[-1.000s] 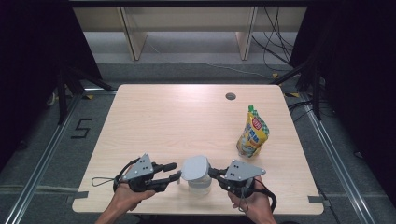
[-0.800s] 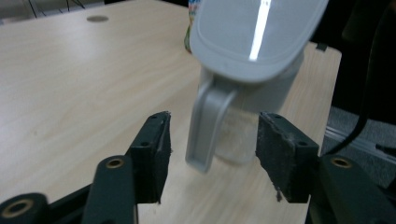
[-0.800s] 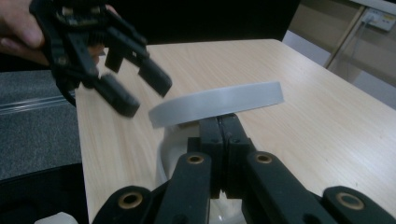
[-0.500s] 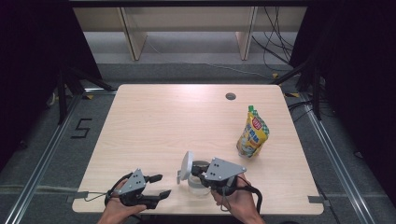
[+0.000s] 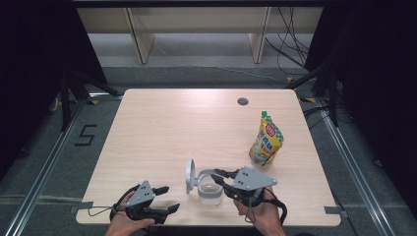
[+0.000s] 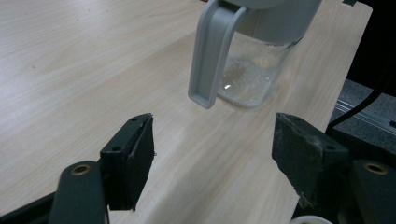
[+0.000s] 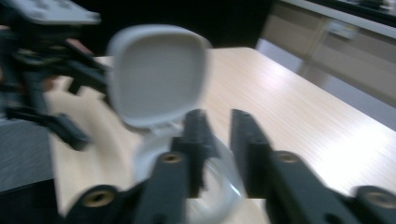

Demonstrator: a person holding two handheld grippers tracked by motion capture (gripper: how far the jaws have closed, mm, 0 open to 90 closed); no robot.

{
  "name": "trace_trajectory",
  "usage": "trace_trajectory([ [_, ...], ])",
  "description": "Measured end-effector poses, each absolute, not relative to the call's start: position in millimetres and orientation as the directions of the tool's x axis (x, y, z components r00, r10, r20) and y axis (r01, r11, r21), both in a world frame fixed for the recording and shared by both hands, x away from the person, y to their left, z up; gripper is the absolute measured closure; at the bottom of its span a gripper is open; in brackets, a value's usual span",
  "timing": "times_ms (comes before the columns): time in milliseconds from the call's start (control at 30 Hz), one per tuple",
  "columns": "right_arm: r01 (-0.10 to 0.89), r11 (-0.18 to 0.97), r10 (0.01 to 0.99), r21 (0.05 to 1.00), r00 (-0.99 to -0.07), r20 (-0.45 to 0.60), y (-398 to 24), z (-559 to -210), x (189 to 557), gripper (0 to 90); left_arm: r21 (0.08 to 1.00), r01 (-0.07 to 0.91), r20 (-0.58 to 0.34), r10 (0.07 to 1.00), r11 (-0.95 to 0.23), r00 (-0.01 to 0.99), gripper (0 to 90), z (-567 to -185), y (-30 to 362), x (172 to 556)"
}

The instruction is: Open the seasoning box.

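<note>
A clear glass jar [image 5: 209, 192] stands near the table's front edge, its grey flip lid [image 5: 190, 175] swung up on the left side. My right gripper [image 5: 219, 176] reaches over the jar's rim from the right. Its jaws have just been opening and stand a narrow gap apart with nothing pressed between them. In the right gripper view the lid [image 7: 156, 74] stands upright just beyond that gripper [image 7: 218, 116]. My left gripper [image 5: 168, 198] rests left of the jar, apart from it. Its jaws [image 6: 212, 126] have just been opening and stand wide and empty, facing the jar [image 6: 254, 70] and its grey lid arm [image 6: 210, 51].
A yellow spouted pouch [image 5: 265, 143] stands upright to the right, behind the jar. A small round hole [image 5: 243, 102] sits in the wooden tabletop [image 5: 172, 128] near its far edge. Dark cables and metal floor rails surround the table.
The lid, shut a second ago with both grippers at it, has swung up to the left. My left gripper has drawn back to the front left with its jaws spread.
</note>
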State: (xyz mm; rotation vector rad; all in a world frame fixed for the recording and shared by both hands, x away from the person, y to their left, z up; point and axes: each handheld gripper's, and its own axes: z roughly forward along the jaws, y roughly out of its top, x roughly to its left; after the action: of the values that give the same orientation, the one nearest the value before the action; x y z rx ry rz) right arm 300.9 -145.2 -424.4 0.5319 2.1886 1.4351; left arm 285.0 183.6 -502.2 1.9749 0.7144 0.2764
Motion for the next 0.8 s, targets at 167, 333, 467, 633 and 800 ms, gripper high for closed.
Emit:
trace_trajectory([
  [167, 0.141, 0.326, 0.654, 0.935, -0.747, -0.116, -182, -442, 306, 58.9, 0.860, 0.413, -0.146, 0.629, -0.301, 0.763, 28.3, -505, 187, 284],
  [333, 0.205, 0.300, 0.720, 0.932, -0.690, -0.080, -210, -455, 306, 49.1, 0.847, 0.426, -0.142, 0.636, -0.319, 0.759, 26.1, -506, 186, 282],
  [467, 0.266, 0.244, 0.780, 0.933, -0.625, -0.026, -224, -460, 304, 41.6, 0.840, 0.436, -0.141, 0.645, -0.325, 0.751, 24.9, -506, 186, 281],
  [633, 0.326, 0.200, 0.845, 0.924, -0.535, 0.007, -241, -466, 303, 30.2, 0.828, 0.448, -0.132, 0.659, -0.338, 0.741, 22.2, -506, 189, 280],
  [800, 0.315, 0.192, 0.871, 0.929, -0.490, -0.014, -256, -471, 312, 22.4, 0.816, 0.456, -0.128, 0.659, -0.355, 0.741, 15.7, -507, 188, 279],
])
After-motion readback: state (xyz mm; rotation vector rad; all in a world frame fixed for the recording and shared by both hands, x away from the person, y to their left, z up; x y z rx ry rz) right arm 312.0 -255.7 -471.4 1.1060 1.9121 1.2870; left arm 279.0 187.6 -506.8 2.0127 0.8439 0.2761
